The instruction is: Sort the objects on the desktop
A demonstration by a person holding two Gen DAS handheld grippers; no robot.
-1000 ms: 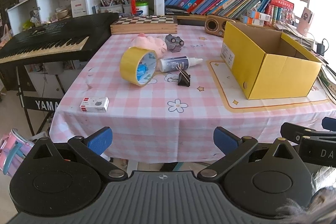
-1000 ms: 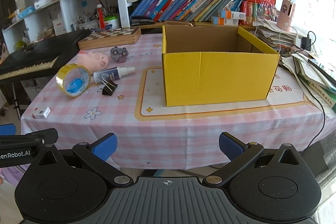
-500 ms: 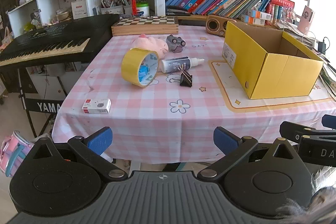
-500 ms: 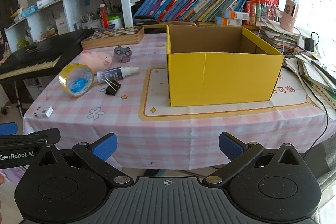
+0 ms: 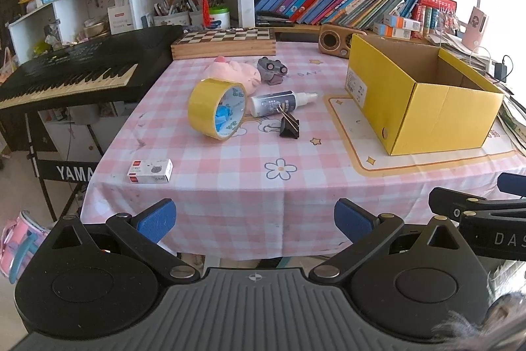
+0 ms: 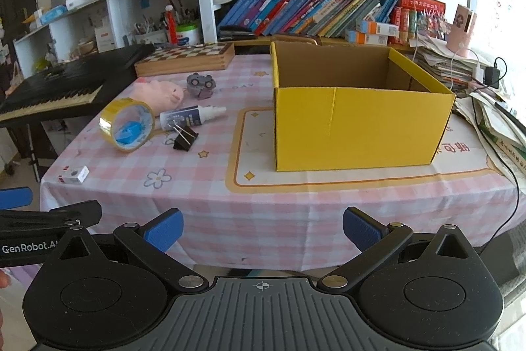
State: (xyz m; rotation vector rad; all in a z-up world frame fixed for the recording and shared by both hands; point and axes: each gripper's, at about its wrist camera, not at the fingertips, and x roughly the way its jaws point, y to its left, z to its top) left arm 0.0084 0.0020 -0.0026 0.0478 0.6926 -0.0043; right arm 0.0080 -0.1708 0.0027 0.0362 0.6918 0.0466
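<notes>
The left gripper (image 5: 254, 216) is held in front of the table's near edge, its blue-padded fingers (image 5: 157, 215) spread wide with nothing between them. The right gripper (image 6: 261, 227) is held the same way just to its right, jaws wide apart and empty.

Nearest ahead of the left gripper, slightly left, a small white and red box (image 5: 150, 171) lies flat near the corner of the pink checked tablecloth (image 5: 230, 173). Further ahead stands a roll of yellow tape (image 5: 215, 109) on its edge, its blue-printed core facing the gripper. Just right of the tape sits a black binder clip (image 5: 289, 126), its wire handles reaching up against a white bottle (image 5: 279, 102) that lies on its side with the nozzle pointing right. Beyond these are a pink plush toy (image 5: 235, 73) and, just right of it, a small grey toy (image 5: 271, 70). At the far edge a wooden chessboard box (image 5: 225, 42) lies flat.

Straight ahead of the right gripper stands an open yellow cardboard box (image 6: 358, 124) on a cream mat (image 6: 243, 150), well apart from the cluster of small things to its left. What little of its inside shows is bare brown card.

A black keyboard (image 5: 75, 71) stands to the left of the table, and shelves of books (image 5: 328, 0) rise behind it.
</notes>
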